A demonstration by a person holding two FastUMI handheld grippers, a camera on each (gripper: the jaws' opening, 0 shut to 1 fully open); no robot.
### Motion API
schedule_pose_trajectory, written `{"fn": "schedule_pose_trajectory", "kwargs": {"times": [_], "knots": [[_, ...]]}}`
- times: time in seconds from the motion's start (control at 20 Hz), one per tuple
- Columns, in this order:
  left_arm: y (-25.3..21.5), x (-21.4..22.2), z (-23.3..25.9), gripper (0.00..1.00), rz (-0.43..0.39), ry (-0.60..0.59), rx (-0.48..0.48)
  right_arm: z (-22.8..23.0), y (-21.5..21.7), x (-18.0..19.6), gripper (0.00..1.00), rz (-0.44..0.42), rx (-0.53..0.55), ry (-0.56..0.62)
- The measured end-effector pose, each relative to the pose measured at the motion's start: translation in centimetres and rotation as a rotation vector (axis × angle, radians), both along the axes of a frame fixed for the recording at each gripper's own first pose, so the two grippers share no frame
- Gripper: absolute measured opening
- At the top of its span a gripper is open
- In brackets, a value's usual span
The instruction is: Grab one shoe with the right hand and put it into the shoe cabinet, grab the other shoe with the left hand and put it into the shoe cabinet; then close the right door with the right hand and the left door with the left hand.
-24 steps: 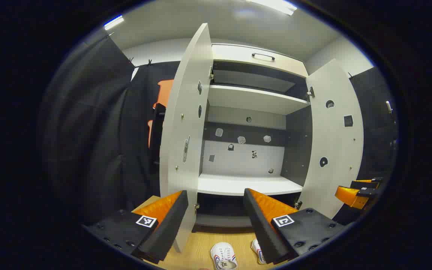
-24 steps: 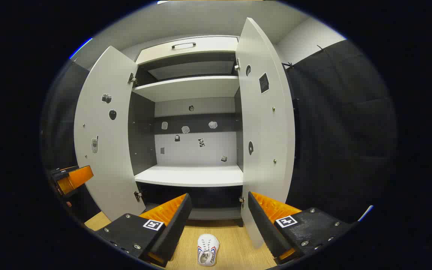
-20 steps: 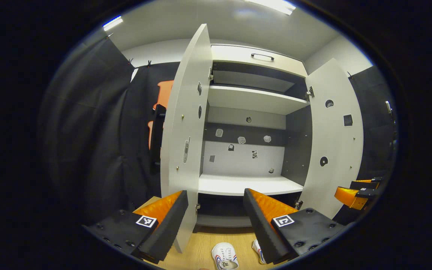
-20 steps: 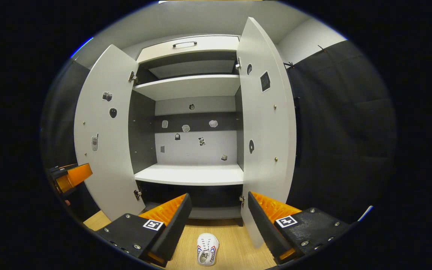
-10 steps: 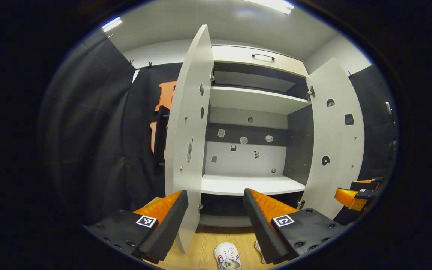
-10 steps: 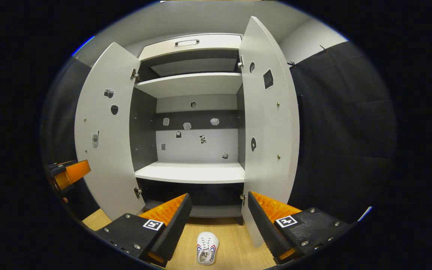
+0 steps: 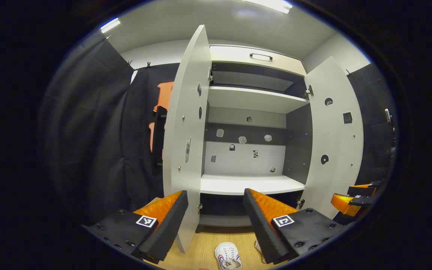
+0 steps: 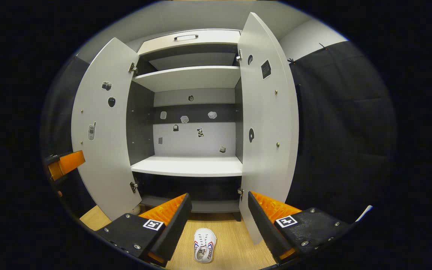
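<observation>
A white shoe cabinet (image 7: 246,99) (image 8: 186,77) stands ahead with both doors swung wide. Its left door (image 7: 186,138) (image 8: 99,131) and right door (image 7: 334,135) (image 8: 266,123) flank empty shelves. On the wooden floor lies a white shoe with red and blue stripes (image 7: 228,256) (image 8: 203,245); a second shoe (image 7: 257,247) peeks from behind a finger in the left gripper view. My left gripper (image 7: 215,217) is open above them, holding nothing. My right gripper (image 8: 219,219) is open too, hovering over the shoe, and shows at the far right (image 7: 351,198) of the left gripper view.
Black cloth walls (image 7: 99,142) (image 8: 339,131) close in on both sides of the cabinet. A drawer with a dark handle (image 7: 261,56) tops the cabinet. The wooden floor (image 8: 234,247) runs from the cabinet's foot toward me.
The right gripper view has tilted downward, so the cabinet sits higher in it and the shoe lies farther from its bottom edge. The left gripper has barely shifted. Both stay open.
</observation>
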State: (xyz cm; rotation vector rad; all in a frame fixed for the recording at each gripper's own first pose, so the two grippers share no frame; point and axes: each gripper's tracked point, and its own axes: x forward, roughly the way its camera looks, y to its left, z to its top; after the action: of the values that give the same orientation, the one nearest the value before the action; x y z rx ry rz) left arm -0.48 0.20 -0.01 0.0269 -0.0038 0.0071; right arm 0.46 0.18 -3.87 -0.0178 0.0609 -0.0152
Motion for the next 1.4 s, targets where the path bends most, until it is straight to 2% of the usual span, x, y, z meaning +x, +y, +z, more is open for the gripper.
{"fn": "schedule_pose_trajectory", "kwargs": {"times": [0.3, 0.5, 0.85, 0.9, 0.95, 1.15, 1.4], "knots": [[0.1, -0.2, 0.0, 0.97, 0.005, 0.0, -0.001, -6.0, 0.6, 1.2, 0.93, 0.003, -0.009, 0.096], [0.3, -0.3, -0.1, 0.96, 0.007, 0.005, -0.003, -12.7, 0.8, 2.2, 0.93, -0.004, -0.046, 0.211], [1.4, -0.5, -0.4, 0.96, 0.034, 0.012, 0.014, -22.8, 1.3, 3.8, 0.93, -0.006, -0.011, 0.376], [1.6, -0.5, -0.6, 0.99, 0.039, 0.016, 0.013, -24.1, 1.3, 4.1, 0.93, -0.008, -0.012, 0.393], [1.7, -0.6, -0.7, 0.96, 0.044, 0.02, 0.014, -25.5, 1.3, 4.3, 0.93, -0.013, -0.014, 0.418], [2.4, -0.8, -1.2, 0.96, 0.061, 0.037, 0.026, -30.5, 1.0, 5.2, 0.93, -0.035, -0.008, 0.516], [3.3, -0.9, -2.1, 0.96, 0.082, 0.062, 0.029, -34.9, 1.0, 5.8, 0.75, -0.045, 0.057, 0.62]]}}
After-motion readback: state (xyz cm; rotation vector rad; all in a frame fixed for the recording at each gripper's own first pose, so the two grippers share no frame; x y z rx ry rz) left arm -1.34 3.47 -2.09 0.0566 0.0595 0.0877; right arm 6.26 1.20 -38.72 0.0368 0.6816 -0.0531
